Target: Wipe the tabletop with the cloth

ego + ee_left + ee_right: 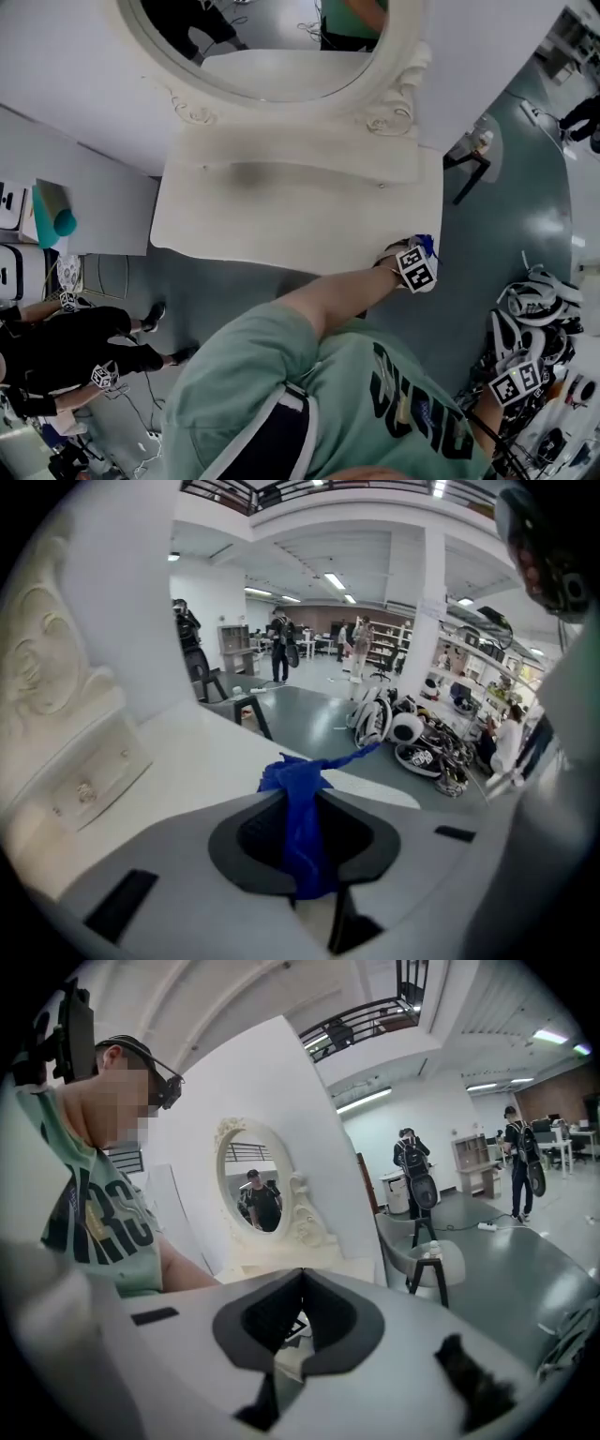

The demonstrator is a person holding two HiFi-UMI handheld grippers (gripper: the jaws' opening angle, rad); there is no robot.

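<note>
Now | left gripper (415, 267) is clamping the blue cloth (302, 832) at the tabletop (281, 220) 3 o'clock corner | unwiped top is stretching toward 9 o'clock, long axis 9–3 | right gripper (516, 382) is hanging pinched together, empty, farther off at 5 o'clock.

Left hand-held gripper (302, 799) clamped on cloth (292, 772), arm outstretched; right hand-held gripper (302, 1279) jaws together, empty.

Blue cloth (302, 832); cream-white tabletop (281, 220); pale green shirt (356, 375); grey-green floor (506, 253).

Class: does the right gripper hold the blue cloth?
No, the left gripper clamps the blue cloth; the right gripper is shut, empty.
</note>
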